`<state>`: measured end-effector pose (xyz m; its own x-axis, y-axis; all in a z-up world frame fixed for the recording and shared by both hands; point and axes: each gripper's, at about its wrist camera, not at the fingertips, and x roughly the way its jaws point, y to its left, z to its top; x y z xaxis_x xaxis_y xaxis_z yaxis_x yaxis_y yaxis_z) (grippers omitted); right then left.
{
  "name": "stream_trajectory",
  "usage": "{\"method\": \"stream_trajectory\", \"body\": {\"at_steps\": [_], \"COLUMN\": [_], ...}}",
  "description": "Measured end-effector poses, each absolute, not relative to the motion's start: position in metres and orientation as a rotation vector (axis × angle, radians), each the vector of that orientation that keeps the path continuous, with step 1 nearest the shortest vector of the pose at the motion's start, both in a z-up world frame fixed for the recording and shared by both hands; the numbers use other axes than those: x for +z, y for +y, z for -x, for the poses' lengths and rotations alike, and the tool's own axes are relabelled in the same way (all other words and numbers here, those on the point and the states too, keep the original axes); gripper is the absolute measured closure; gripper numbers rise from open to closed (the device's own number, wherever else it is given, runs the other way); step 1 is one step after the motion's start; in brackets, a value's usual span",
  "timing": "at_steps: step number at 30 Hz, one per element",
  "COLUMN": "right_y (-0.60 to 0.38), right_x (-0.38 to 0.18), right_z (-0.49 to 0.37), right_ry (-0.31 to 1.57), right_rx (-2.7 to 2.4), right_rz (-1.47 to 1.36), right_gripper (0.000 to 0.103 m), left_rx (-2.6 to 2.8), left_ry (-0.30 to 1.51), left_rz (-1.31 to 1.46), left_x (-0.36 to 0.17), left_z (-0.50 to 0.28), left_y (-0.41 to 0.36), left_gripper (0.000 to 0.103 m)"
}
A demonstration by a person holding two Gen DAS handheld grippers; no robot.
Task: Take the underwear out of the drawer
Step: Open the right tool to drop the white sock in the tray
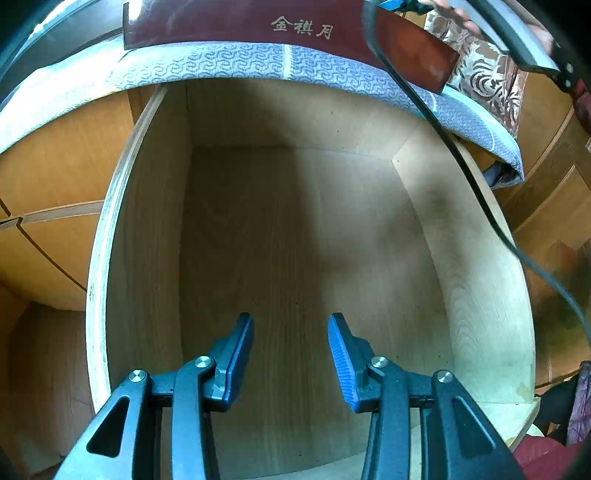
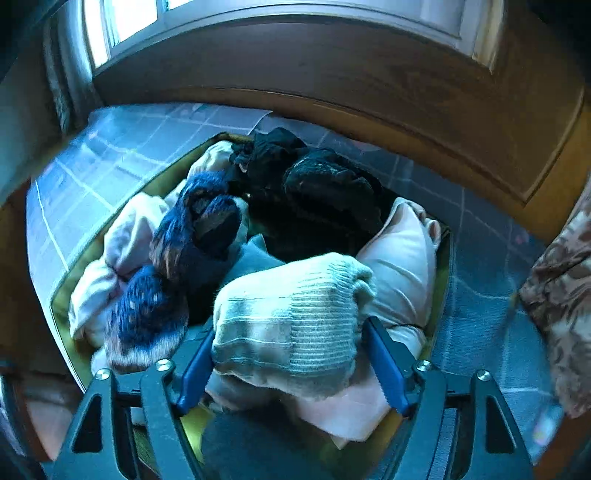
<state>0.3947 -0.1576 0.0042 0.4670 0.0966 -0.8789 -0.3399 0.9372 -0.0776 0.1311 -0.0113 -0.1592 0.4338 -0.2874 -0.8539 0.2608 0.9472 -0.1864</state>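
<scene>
In the left wrist view a pale wooden drawer (image 1: 461, 258) stands pulled out, its bottom bare. My left gripper (image 1: 291, 321) hangs over it, open, nothing between its blue pads. In the right wrist view an olive-rimmed bin (image 2: 62, 306) holds several rolled garments: pink, blue knit (image 2: 192, 236) and black (image 2: 317, 184). My right gripper (image 2: 290, 328) is spread wide, a finger pressed on each side of a bulky pale green-and-white knit bundle (image 2: 295, 295). That bundle stays sharp while the surroundings blur.
A blue patterned cloth (image 1: 221, 62) and a dark red box (image 1: 240, 22) overhang the drawer's far edge. A black cable (image 1: 461, 162) crosses its right wall. The bin rests on a blue checked mat (image 2: 110, 155), with brown patterned fabric (image 2: 561, 295) to the right.
</scene>
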Motion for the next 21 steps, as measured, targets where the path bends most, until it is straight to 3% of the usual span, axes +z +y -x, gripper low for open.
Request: {"method": "stream_trajectory", "body": {"at_steps": [9,11,12,21], "right_y": [-0.159,-0.158,-0.156,-0.162], "right_x": [0.034,0.026,0.017,0.018], "right_z": [-0.354,-0.355,-0.359,-0.333], "right_ry": [0.872,0.906,0.930,0.904], "right_rx": [0.242,0.254,0.268,0.310], "right_rz": [0.254,0.256,0.251,0.183], "right_gripper": [0.025,0.040,0.041,0.036], "left_rx": [-0.337,-0.336,-0.337,-0.337], "left_ry": [1.076,1.077,1.076,1.063], "left_rz": [0.027,0.027,0.028,0.030], "left_x": [-0.159,-0.159,-0.159,-0.157], "left_z": [-0.133,-0.133,-0.133,-0.131], "left_y": [-0.013,-0.013,-0.013,-0.012], "left_gripper": [0.061,0.061,0.061,0.061]}}
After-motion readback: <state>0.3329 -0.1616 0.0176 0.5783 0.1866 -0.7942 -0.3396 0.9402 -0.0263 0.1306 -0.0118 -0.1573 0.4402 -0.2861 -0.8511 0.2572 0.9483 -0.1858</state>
